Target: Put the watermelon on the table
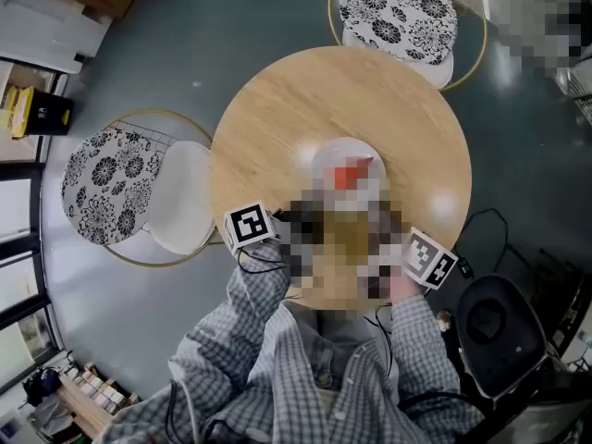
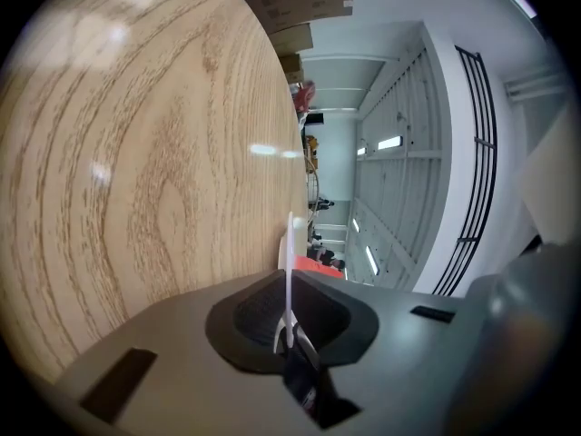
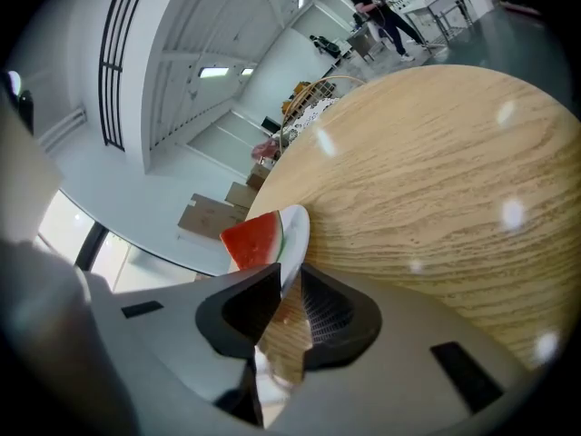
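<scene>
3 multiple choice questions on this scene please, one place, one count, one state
1. Where does the watermelon lie? A on the bare table B on a white plate C on a chair
2. How many floral chair cushions does the head view show? A two B one C four
3. How does the left gripper stand? A wide open B shut on the watermelon C shut on the plate's rim
1 B, the red slice sits on the plate. 2 A, one left of the table, one beyond it. 3 C, its jaws pinch the thin white rim.

Grey-white checked long-sleeved shirt (image 1: 268, 340)
</scene>
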Demonstrator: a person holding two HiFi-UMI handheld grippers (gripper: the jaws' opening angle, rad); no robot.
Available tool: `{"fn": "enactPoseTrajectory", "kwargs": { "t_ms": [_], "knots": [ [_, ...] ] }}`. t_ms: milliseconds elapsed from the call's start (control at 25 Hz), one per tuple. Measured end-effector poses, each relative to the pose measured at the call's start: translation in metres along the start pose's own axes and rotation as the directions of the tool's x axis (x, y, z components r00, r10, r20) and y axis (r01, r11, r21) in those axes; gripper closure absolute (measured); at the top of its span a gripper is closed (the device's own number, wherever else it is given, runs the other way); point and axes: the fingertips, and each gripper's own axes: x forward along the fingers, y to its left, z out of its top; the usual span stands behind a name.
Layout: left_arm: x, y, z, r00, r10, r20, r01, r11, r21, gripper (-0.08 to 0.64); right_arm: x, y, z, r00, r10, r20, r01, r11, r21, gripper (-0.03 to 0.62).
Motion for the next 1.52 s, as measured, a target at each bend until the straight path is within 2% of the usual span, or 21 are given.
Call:
{"fn": "enactPoseTrajectory", "kwargs": {
  "t_ms": [200,320,400,480,520,560,600,640,680,720,800,880,920,960,1000,1040,1120,1200,1240,1360,1520],
  "knots": [
    [0.0,0.0,0.001,1.0,0.015,0.006,-0.015,1.0,0.014,0.537,-0.001,0.005,-0.005,0.999,0.022,-0.048,-0.025,0.998,-0.055,0.515],
    [0.0,0.001,0.001,1.0,0.024,0.006,-0.024,1.0,0.019,0.537,-0.005,0.002,-0.011,0.997,0.028,-0.076,-0.032,0.998,-0.051,0.461],
    [0.0,0.002,0.001,1.0,0.029,0.006,-0.03,0.999,0.018,0.537,-0.012,0.003,-0.017,0.995,0.036,-0.095,-0.042,0.997,-0.063,0.454],
    [0.0,0.003,0.0,0.999,0.035,0.006,-0.035,0.999,0.02,0.538,-0.02,0.007,-0.018,0.994,0.034,-0.103,-0.048,0.989,-0.141,0.454],
    [0.0,0.003,0.0,0.999,0.037,0.005,-0.037,0.999,0.02,0.538,-0.023,0.011,-0.018,0.994,0.026,-0.105,-0.048,0.975,-0.217,0.454],
    [0.0,0.003,0.001,0.999,0.038,0.005,-0.038,0.999,0.02,0.538,-0.026,0.016,-0.018,0.994,0.012,-0.108,-0.046,0.947,-0.319,0.455],
    [0.0,0.003,0.001,0.999,0.039,0.004,-0.039,0.999,0.019,0.538,-0.026,0.021,-0.019,0.993,-0.01,-0.115,-0.042,0.896,-0.442,0.456],
    [0.0,0.004,0.001,0.999,0.041,0.004,-0.041,0.999,0.019,0.538,-0.026,0.027,-0.022,0.991,-0.039,-0.125,-0.04,0.817,-0.575,0.456],
    [0.0,0.004,0.0,0.999,0.042,0.004,-0.042,0.999,0.019,0.538,-0.024,0.034,-0.027,0.988,-0.073,-0.134,-0.043,0.71,-0.703,0.456],
    [0.001,0.005,0.0,0.999,0.044,0.003,-0.044,0.999,0.019,0.537,-0.021,0.04,-0.033,0.984,-0.11,-0.141,-0.05,0.585,-0.809,0.456],
    [0.001,0.005,0.0,0.999,0.047,0.001,-0.047,0.999,0.018,0.538,-0.013,0.047,-0.046,0.973,-0.187,-0.138,-0.074,0.316,-0.946,0.456],
    [0.001,0.005,-0.001,0.999,0.048,0.0,-0.048,0.999,0.016,0.538,-0.005,0.045,-0.056,0.959,-0.263,-0.106,-0.101,0.031,-0.994,0.456],
    [0.001,0.005,-0.001,0.999,0.049,0.0,-0.049,0.999,0.016,0.537,-0.001,0.043,-0.06,0.952,-0.294,-0.084,-0.118,-0.099,-0.988,0.456],
    [0.001,0.005,-0.001,0.999,0.05,-0.001,-0.05,0.999,0.016,0.537,0.002,0.041,-0.064,0.946,-0.317,-0.063,-0.134,-0.207,-0.969,0.456],
    [0.001,0.005,-0.001,0.999,0.051,-0.001,-0.051,0.999,0.017,0.538,0.005,0.039,-0.066,0.942,-0.333,-0.045,-0.148,-0.291,-0.945,0.456],
    [0.001,0.005,0.0,0.999,0.051,-0.002,-0.051,0.999,0.017,0.538,0.008,0.038,-0.069,0.938,-0.344,-0.031,-0.16,-0.353,-0.922,0.456],
    [0.002,0.006,0.0,0.999,0.05,-0.004,-0.05,0.999,0.019,0.537,0.013,0.034,-0.072,0.933,-0.36,-0.011,-0.179,-0.439,-0.88,0.456],
    [0.002,0.006,0.0,0.999,0.048,-0.008,-0.048,0.999,0.022,0.538,0.017,0.032,-0.074,0.933,-0.361,0.008,-0.185,-0.497,-0.848,0.468],
    [0.002,0.006,0.0,0.999,0.048,-0.01,-0.048,0.999,0.023,0.538,0.018,0.033,-0.074,0.934,-0.357,0.017,-0.183,-0.517,-0.836,0.526],
    [0.002,0.006,0.0,0.998,0.053,-0.013,-0.053,0.998,0.03,0.537,0.019,0.033,-0.074,0.932,-0.36,0.031,-0.183,-0.546,-0.818,0.551],
    [0.004,0.004,-0.001,0.997,0.067,-0.037,-0.065,0.996,0.063,0.537,0.019,0.032,-0.074,0.924,-0.381,0.041,-0.186,-0.54,-0.821,0.552]
  ]
}}
